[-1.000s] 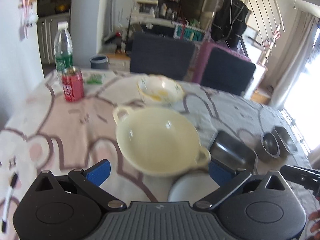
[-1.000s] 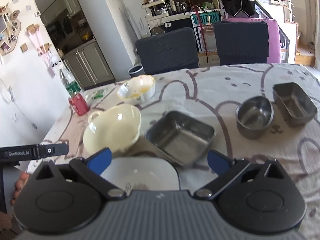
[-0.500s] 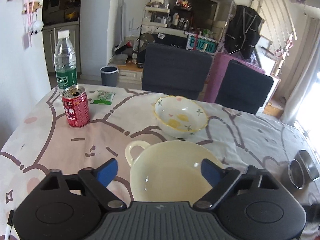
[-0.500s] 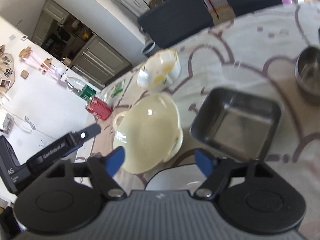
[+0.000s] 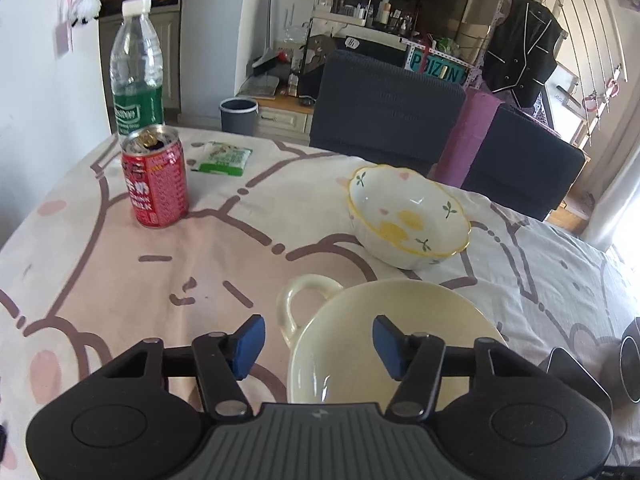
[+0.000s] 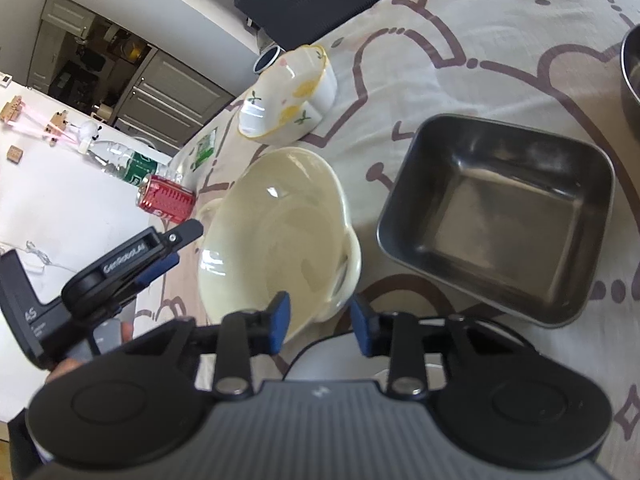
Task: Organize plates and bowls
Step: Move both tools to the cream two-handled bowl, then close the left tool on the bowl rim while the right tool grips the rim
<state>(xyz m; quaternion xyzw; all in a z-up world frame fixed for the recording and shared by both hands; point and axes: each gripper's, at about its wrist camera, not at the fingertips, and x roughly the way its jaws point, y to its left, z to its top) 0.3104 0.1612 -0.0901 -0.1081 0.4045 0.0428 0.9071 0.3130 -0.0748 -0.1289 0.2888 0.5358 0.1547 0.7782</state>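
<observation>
Patterned tablecloth; both grippers' jaws closing around cream bowl, seemingly untouched.

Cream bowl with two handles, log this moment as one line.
phase: approach | target: cream bowl | left gripper: closing, rim between jaws, no contact | right gripper: closing near handle, no contact

Left wrist camera sits close above the table, aimed forward and downward past the left gripper toward the dark chairs. Right wrist camera is rolled, so its table slants, and it looks down at close range past the right gripper. Both views share the cream two-handled bowl, the flowered bowl and the red can.
</observation>
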